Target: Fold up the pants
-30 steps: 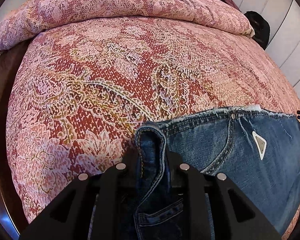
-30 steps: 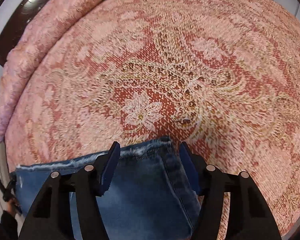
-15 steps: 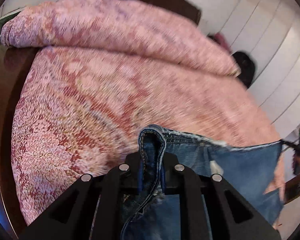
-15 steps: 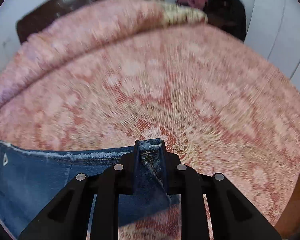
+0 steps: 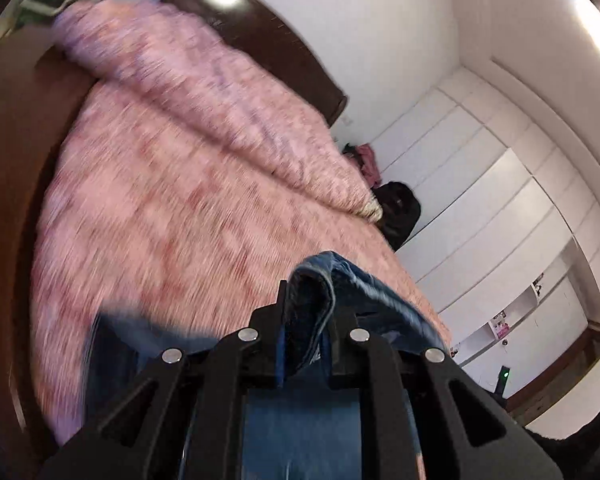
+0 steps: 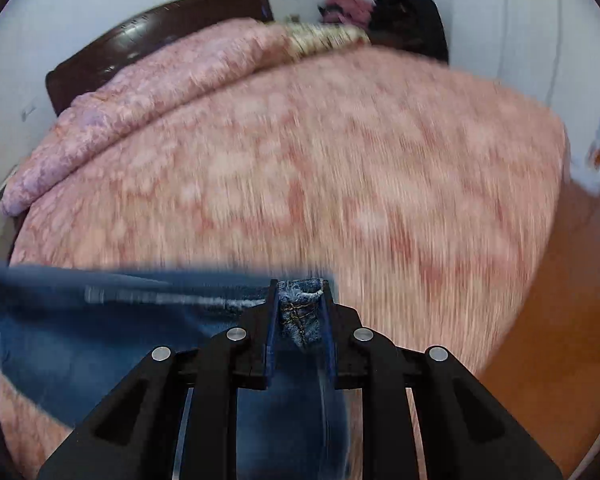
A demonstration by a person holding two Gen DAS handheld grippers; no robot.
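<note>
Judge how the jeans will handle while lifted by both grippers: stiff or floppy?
Likely floppy: the jeans sag between the grips. Probably heavyish denim, since the bunched hem fills the right gripper. Slipping seems unlikely; the left gripper pinches a thick fold.

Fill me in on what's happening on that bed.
A person is folding a pair of jeans over a bed with a pink patterned bedspread. The left claw pinches one bunched denim edge, and the right claw clamps a frayed, stitched edge. The jeans hang between them, and the blur suggests movement.
</note>
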